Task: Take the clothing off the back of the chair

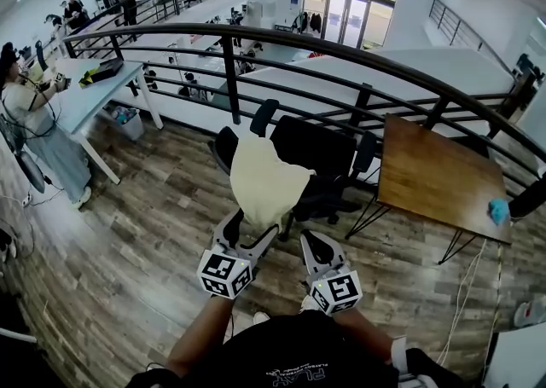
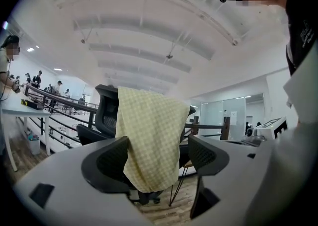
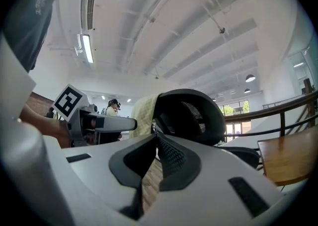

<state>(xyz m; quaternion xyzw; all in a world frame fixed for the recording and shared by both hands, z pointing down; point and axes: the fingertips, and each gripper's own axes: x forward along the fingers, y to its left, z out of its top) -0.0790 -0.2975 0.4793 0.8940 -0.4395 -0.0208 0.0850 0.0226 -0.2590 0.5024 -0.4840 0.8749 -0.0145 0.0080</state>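
Note:
A pale yellow checked cloth (image 1: 263, 180) hangs over the back of a black office chair (image 1: 317, 156). My left gripper (image 1: 253, 231) is level at the cloth's lower edge with its jaws open. In the left gripper view the cloth (image 2: 151, 135) hangs in the gap between the pads of the left gripper (image 2: 159, 151), which do not press on it; the left pad hides its lower left part. My right gripper (image 1: 310, 240) is beside it, shut on nothing. The right gripper (image 3: 158, 143) view shows the chair's black mesh back (image 3: 191, 113) and a strip of the cloth (image 3: 143, 113).
A curved black railing (image 1: 341, 54) runs behind the chair. A wooden table (image 1: 435, 173) stands to the right, with a blue thing (image 1: 497, 210) at its edge. At the far left a person sits at a white desk (image 1: 85, 96). The floor is wood planks.

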